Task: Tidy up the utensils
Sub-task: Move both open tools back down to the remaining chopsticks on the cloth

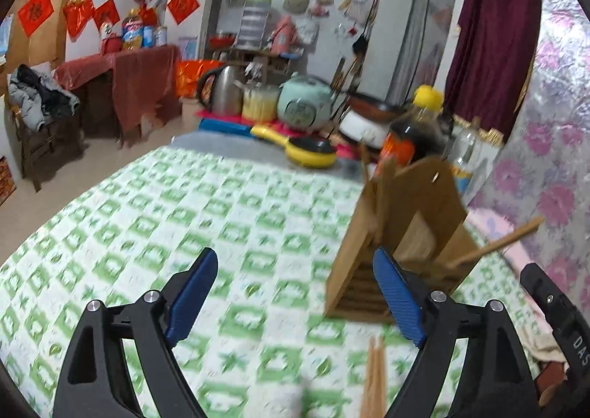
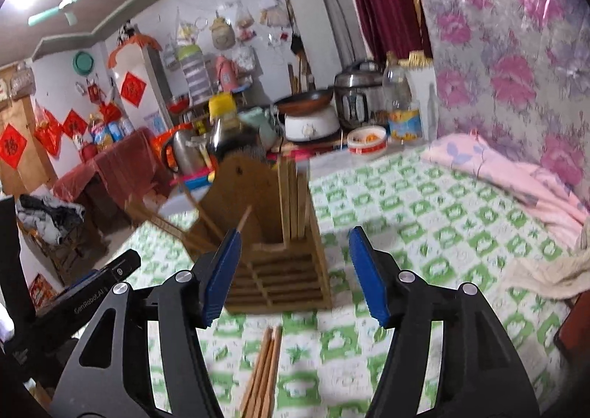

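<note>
A wooden utensil holder [image 1: 398, 233] [image 2: 276, 244] stands on the green-and-white checked cloth, with several chopsticks [image 2: 295, 200] upright in it and others leaning out sideways [image 1: 494, 244] [image 2: 162, 222]. A loose bundle of chopsticks [image 1: 374, 377] [image 2: 263, 373] lies on the cloth in front of the holder. My left gripper [image 1: 295, 300] is open above the cloth, left of the holder, with nothing between its blue pads. My right gripper [image 2: 295, 274] is open too, facing the holder's slatted front, over the loose bundle and not touching it.
Behind the holder stand a dark sauce bottle with a yellow cap [image 1: 416, 126], a yellow pan [image 1: 309, 152], a kettle [image 1: 221, 89], a green rice cooker [image 1: 306, 100] and a wok [image 2: 306, 100]. A pink pillow [image 2: 497, 174] lies right, by the flowered wall [image 2: 516, 67].
</note>
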Tool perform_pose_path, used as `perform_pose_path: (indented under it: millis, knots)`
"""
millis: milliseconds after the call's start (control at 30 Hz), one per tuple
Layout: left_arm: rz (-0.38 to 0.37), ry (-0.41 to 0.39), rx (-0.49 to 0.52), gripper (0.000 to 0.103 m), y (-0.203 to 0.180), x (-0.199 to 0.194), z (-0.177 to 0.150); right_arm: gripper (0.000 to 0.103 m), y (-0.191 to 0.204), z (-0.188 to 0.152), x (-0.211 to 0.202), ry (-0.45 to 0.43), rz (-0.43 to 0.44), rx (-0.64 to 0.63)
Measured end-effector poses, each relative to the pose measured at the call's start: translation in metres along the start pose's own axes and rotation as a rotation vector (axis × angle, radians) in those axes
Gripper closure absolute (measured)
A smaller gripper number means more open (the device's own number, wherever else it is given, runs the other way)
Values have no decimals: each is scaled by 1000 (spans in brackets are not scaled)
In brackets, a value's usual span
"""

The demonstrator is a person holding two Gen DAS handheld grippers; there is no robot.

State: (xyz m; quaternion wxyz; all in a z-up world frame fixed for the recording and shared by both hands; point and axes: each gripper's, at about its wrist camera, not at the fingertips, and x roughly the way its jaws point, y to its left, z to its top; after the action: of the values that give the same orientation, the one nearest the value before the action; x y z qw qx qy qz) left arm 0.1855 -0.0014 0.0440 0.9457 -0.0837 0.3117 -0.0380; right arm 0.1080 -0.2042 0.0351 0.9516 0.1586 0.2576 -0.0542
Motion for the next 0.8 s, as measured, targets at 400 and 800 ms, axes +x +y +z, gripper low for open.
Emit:
perform_pose_path:
  millis: [400, 800]
  knots:
    - [17, 296, 133, 15, 0, 27, -58, 35, 6, -74, 53, 490, 15, -97]
    - [59, 388, 110, 15, 12, 44, -67, 39, 22, -99, 59, 587, 20, -197]
